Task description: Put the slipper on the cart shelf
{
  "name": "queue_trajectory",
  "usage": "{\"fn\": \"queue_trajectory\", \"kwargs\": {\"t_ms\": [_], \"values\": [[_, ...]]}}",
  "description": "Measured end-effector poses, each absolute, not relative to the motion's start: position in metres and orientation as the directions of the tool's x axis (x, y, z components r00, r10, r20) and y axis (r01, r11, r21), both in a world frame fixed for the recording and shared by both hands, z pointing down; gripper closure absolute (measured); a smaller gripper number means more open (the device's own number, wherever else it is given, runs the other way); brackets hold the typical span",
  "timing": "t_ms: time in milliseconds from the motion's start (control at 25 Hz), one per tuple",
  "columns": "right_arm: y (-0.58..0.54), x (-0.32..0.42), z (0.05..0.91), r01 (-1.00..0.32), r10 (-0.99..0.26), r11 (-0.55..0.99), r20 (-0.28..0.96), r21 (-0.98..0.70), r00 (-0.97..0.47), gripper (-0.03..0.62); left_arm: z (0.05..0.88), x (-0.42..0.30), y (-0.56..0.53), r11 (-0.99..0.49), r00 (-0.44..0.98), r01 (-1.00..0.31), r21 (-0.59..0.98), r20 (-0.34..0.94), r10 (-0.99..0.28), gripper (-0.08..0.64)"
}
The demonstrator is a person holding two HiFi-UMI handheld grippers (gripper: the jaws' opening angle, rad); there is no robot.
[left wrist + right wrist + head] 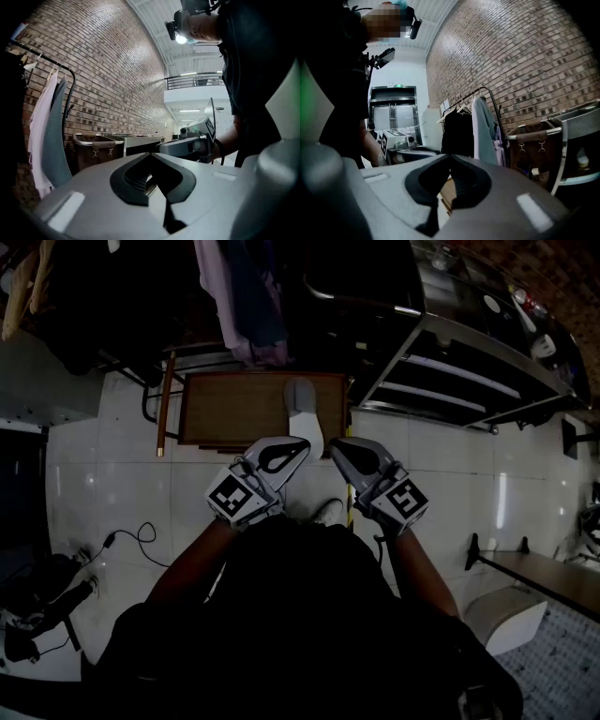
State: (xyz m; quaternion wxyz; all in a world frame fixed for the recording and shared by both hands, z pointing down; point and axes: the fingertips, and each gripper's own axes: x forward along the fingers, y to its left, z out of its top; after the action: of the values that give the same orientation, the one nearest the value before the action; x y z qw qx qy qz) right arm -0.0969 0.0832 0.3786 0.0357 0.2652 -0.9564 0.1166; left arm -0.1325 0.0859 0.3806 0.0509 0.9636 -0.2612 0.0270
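A grey and white slipper (302, 413) lies on the right part of a low wooden shelf board (234, 409), its toe pointing away from me. My left gripper (298, 448) hovers just in front of the slipper's heel. Its jaws are shut and hold nothing, and their tips meet in the left gripper view (150, 154). My right gripper (337, 448) hangs beside it to the right, also shut and holding nothing, with its tips together in the right gripper view (450, 157). The two grippers point towards each other, close but apart.
Clothes (244, 296) hang over the wooden board. A metal cart with shelves (450, 381) stands at the back right. A brown hamper (539, 145) is by the brick wall. A cable (131, 540) lies on the tiled floor at left; a bench (534, 573) at right.
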Motion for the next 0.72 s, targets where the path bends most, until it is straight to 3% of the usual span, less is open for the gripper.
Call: {"fn": "queue_trajectory", "kwargs": {"t_ms": [320, 720], "values": [[0.077, -0.071, 0.421, -0.503, -0.465, 0.826, 0.199, -0.255, -0.863, 0.591, 0.392, -0.117, 0.083, -0.834, 0.837, -0.545, 0.079, 0.102, -0.537, 0.558], [0.057, -0.059, 0.533, -0.537, -0.362, 0.718, 0.421, -0.444, -0.832, 0.580, 0.413, -0.115, 0.068, -0.810, 0.813, -0.579, 0.093, 0.128, -0.567, 0.558]]}}
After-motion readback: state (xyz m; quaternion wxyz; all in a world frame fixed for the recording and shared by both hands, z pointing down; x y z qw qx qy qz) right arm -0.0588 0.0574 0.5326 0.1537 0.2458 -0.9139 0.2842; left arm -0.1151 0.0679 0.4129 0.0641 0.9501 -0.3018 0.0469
